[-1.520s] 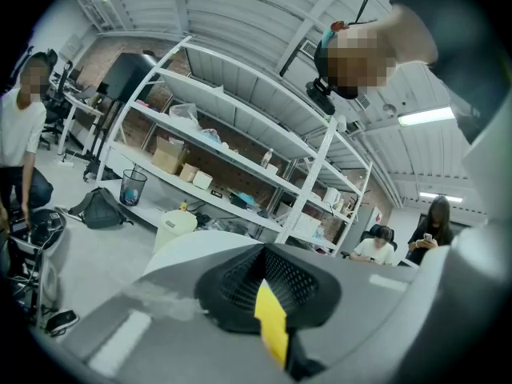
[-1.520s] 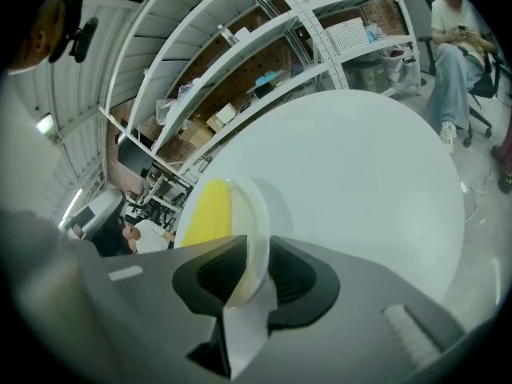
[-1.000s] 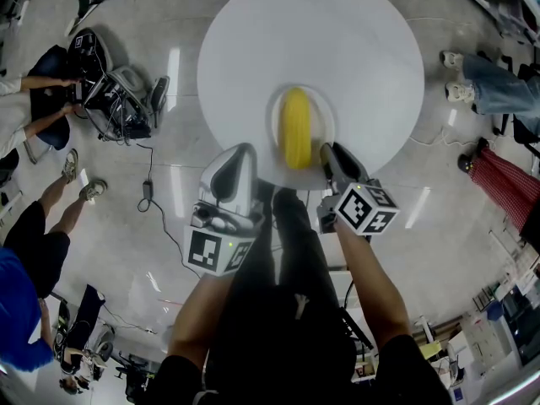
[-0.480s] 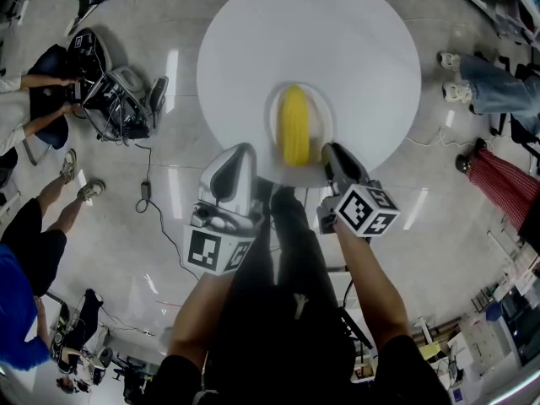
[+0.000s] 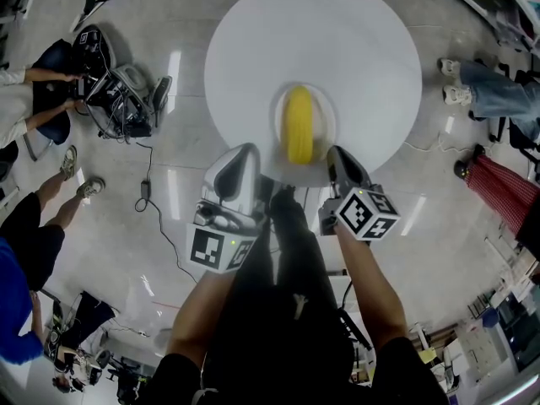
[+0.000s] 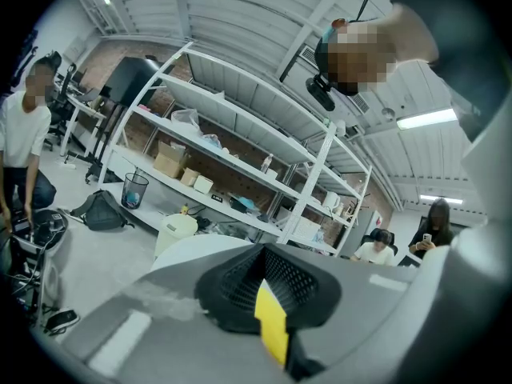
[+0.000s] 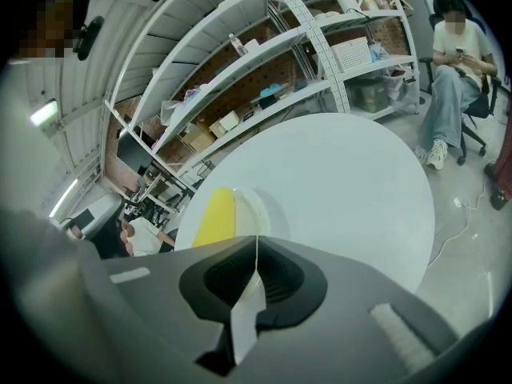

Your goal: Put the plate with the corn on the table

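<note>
Since the earlier frame the plate (image 5: 326, 129) has crept a little further in from the near rim of the round white surface (image 5: 354, 49), and the right claw (image 7: 256, 245) has gone with it. That claw is pinched on the plate's near right rim: its own view shows a thin white edge running into the seam between the pressed pads. The corn (image 5: 299, 125) lies lengthwise along the middle of the plate, pointing away from the person. From the right gripper view the plate looks down on the surface or only just above it; I cannot tell which. If it is down, letting go is what remains.

The left claw (image 6: 262, 250) is pressed together and carries nothing of the task. It hangs just left of the plate by the surface's near edge, tilted up toward the shelves. Both forearms reach forward, close together, at about the same height.
</note>
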`<state>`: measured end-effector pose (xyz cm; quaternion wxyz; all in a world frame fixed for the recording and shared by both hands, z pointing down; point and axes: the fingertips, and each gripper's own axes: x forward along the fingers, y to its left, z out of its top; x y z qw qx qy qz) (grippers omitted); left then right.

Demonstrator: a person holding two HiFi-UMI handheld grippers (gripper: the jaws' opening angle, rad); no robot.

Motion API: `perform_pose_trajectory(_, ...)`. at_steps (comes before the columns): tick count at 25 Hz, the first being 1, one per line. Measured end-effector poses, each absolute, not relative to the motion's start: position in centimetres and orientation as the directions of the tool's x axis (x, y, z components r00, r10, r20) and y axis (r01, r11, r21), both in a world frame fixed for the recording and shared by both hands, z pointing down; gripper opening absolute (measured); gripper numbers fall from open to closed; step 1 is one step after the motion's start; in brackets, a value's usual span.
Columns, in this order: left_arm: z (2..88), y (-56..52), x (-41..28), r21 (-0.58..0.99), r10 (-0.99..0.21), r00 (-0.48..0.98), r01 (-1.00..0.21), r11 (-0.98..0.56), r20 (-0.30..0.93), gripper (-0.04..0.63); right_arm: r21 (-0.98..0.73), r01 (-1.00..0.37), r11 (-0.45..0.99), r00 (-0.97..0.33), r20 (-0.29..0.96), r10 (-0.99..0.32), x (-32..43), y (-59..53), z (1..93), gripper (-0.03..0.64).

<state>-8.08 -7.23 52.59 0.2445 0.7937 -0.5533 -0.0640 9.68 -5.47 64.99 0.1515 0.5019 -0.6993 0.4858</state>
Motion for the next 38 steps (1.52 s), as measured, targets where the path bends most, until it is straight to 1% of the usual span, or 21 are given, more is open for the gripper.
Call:
perform_pose_trajectory(17,50.7,-6.3,-8.7,0.425,-0.907,0.376,-0.864,-0.270,0.190,0.003,-0.528,-0.846,0.071,-0.469,0.675,-0.570,8.0,-5.3,62.7,0.009)
perform_pose_trajectory(27,48.2,-5.9,-7.3,0.412,-0.900,0.396,-0.862,-0.295,0.185,0.003,-0.525,-0.846,0.091,-0.470,0.656,-0.591,7.9,-5.6,60.3,0.009)
perform_pose_trajectory(38,45.8,-4.9,-7.0,0.394,-0.906,0.380,-0.874,-0.285,0.187,0.003,-0.522,-0.844,0.123,-0.477,0.625,-0.618,8.0,-5.8,57.4,0.009)
